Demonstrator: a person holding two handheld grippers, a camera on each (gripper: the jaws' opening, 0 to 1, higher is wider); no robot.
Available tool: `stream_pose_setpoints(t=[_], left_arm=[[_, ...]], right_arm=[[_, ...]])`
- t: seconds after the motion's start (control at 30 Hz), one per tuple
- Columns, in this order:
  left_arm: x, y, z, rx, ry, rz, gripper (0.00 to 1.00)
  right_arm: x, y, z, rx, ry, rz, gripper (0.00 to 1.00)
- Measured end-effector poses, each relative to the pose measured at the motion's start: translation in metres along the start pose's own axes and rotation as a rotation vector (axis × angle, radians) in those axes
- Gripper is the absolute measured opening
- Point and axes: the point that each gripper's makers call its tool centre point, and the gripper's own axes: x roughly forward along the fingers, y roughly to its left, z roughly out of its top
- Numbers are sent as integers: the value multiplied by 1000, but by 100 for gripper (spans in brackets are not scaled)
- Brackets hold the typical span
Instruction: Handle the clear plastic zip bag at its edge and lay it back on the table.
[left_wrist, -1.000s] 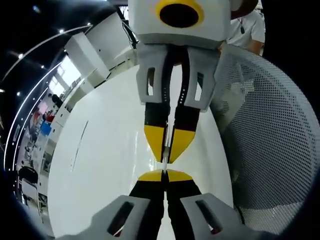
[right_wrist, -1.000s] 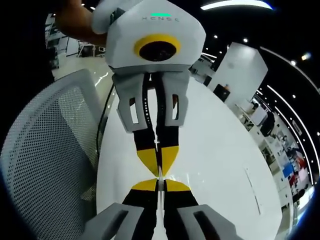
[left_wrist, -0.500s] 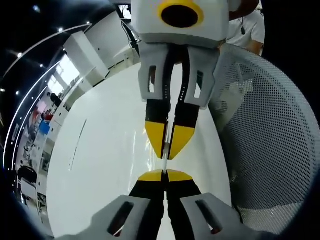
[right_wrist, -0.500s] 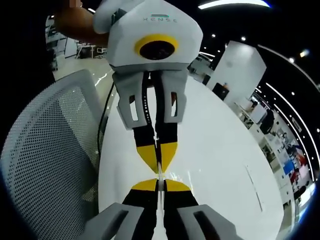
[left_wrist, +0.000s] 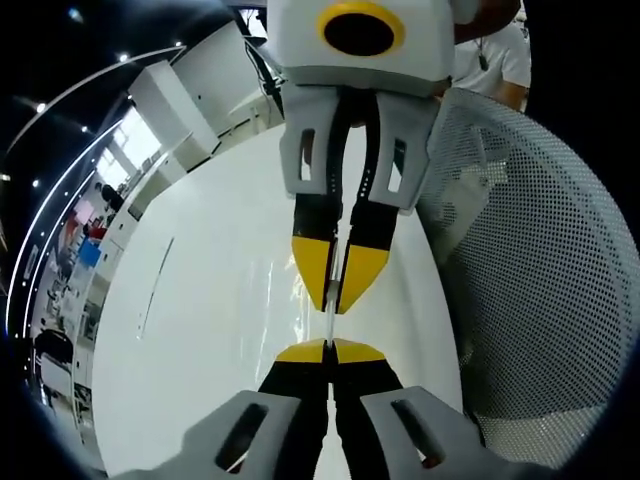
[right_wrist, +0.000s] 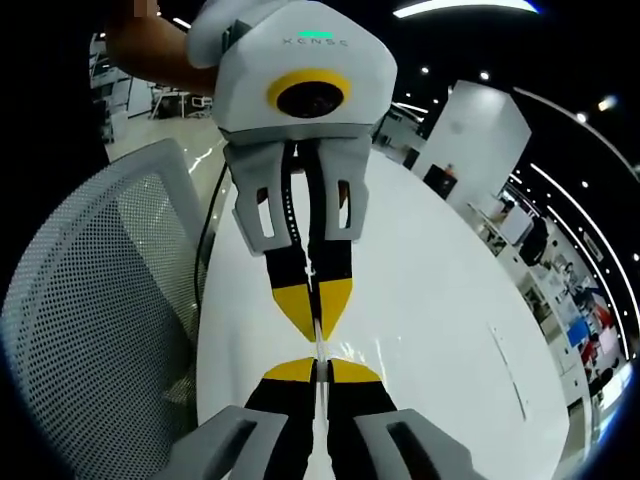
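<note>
Grippers, left (left_wrist: 330, 347) and right (right_wrist: 320, 366), each clenched on the clear zip bag's edge (left_wrist: 331, 322), face off above a white table (left_wrist: 210, 330), mesh chair (left_wrist: 540, 260) at 3 o'clock

Right gripper view: left gripper (right_wrist: 316, 322) faces camera; small grey embossed lettering on top of its white housing, just under green light strip, approx. "XENSE", letters too small to be sure. Left gripper view: right gripper (left_wrist: 336, 295) faces camera; no lettering readable on its housing. Background displays at far edge of both views too blurred to read. No other text, numbers, signs legible.
</note>
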Motion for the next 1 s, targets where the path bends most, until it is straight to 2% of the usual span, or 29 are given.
stream_pose_setpoints(t=[1.0], left_arm=[[-2, 1, -2, -6, 0, 4, 0]], right_arm=[[0, 0, 0, 5, -2, 0, 0]])
